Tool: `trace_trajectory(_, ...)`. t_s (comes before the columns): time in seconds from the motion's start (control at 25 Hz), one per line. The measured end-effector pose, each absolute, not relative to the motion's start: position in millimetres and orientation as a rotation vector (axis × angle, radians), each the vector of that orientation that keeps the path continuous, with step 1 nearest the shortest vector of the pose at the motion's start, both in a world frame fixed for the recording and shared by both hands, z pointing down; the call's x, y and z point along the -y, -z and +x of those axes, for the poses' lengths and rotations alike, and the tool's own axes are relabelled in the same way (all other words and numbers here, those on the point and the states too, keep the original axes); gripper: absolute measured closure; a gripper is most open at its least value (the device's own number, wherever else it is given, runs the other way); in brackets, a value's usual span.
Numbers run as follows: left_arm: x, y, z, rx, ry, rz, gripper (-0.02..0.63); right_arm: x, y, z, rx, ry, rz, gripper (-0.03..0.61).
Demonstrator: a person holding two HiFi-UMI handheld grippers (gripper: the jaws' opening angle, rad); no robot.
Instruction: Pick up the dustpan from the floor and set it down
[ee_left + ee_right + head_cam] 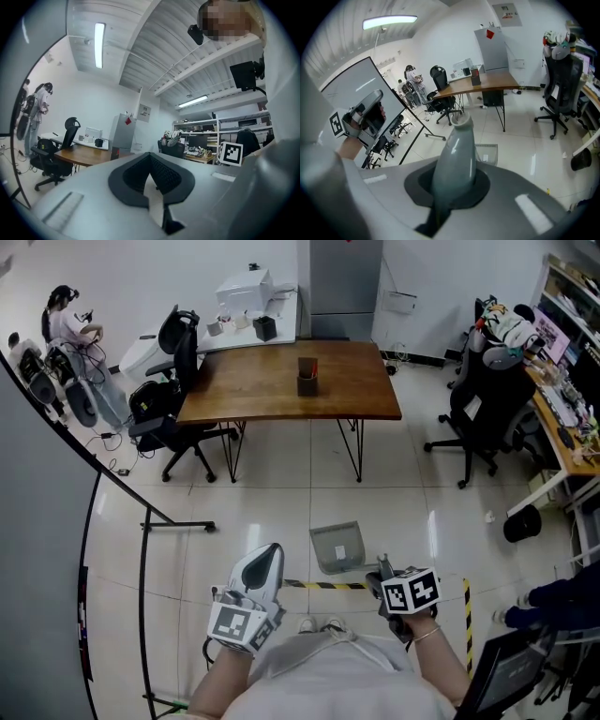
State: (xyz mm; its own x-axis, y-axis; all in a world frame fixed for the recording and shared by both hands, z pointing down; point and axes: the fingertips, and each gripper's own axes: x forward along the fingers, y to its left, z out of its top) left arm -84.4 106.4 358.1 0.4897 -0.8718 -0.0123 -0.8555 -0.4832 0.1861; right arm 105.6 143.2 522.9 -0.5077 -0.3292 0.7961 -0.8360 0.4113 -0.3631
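The grey dustpan (337, 547) is over the tiled floor just in front of me, its pan toward the table. My right gripper (382, 570) points steeply down and is shut on the dustpan's handle (454, 154). In the right gripper view the handle rises out of the jaws and the pan (488, 153) shows beyond it. I cannot tell whether the pan touches the floor. My left gripper (265, 557) is held level to the left of the dustpan, apart from it. Its jaws (151, 157) are shut with nothing between them.
Ahead stands a wooden table (281, 395) with a dark holder (307, 377) on it. Office chairs (178, 381) (483, 409) flank it. Yellow-black tape (328, 585) crosses the floor by my feet. A black stand (150, 521) is at left, a black bin (521, 524) at right.
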Motion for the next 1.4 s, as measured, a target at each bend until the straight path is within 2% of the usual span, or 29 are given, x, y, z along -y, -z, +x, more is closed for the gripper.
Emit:
trace_trajectory(0.64,-88.3,-347.3,-87.7,1.518,0.204,2.559,0.601,-109.9,-501.8,78.6,2.101,-0.962,0.947,0.578)
trace_trajectory(1.4,-23.3,-392.4,-64.0,1.547,0.126,2.442,0.600,-63.2,-557.1,110.7,2.019,-1.038,0.851,0.578)
